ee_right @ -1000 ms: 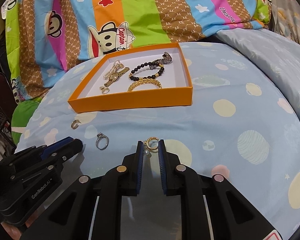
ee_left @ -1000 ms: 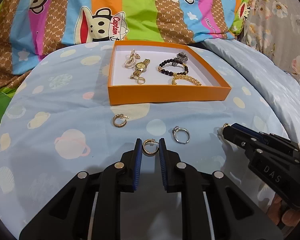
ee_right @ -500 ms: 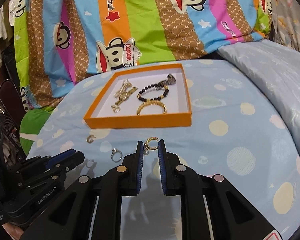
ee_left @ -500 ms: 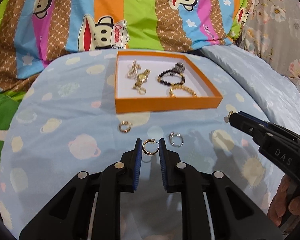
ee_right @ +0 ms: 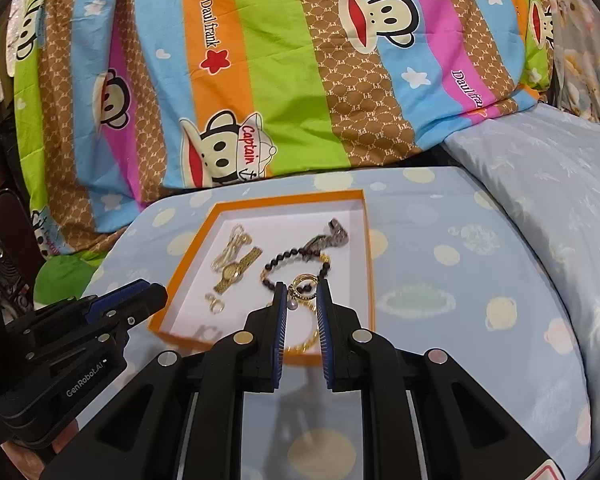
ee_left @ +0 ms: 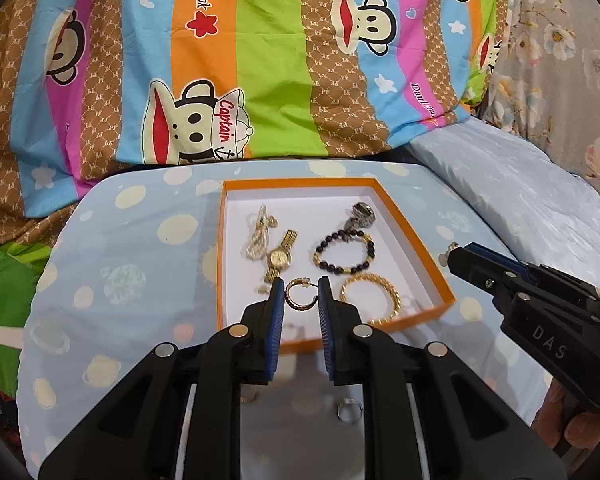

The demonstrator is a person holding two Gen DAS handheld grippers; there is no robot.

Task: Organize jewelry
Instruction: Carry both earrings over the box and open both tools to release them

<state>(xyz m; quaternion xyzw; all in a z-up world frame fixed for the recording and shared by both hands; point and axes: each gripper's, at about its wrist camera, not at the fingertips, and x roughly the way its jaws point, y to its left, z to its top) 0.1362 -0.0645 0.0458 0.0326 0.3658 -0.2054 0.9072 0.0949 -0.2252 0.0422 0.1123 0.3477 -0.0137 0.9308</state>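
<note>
Between each gripper's jaws, pinched at the tips: hoop earring left, pearl earring right.

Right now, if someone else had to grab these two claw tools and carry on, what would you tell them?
Left claw: shut on a gold hoop earring, in the air near the orange box.
Right claw: shut on a gold earring with a pearl drop, also raised toward the box.
Done: a gold watch, pearl strand, dark bead bracelet, gold chain bracelet and a small ring lie in the box.
Left: drop both earrings in, then fetch the silver ring and the other hoop off the blue sheet.
</note>
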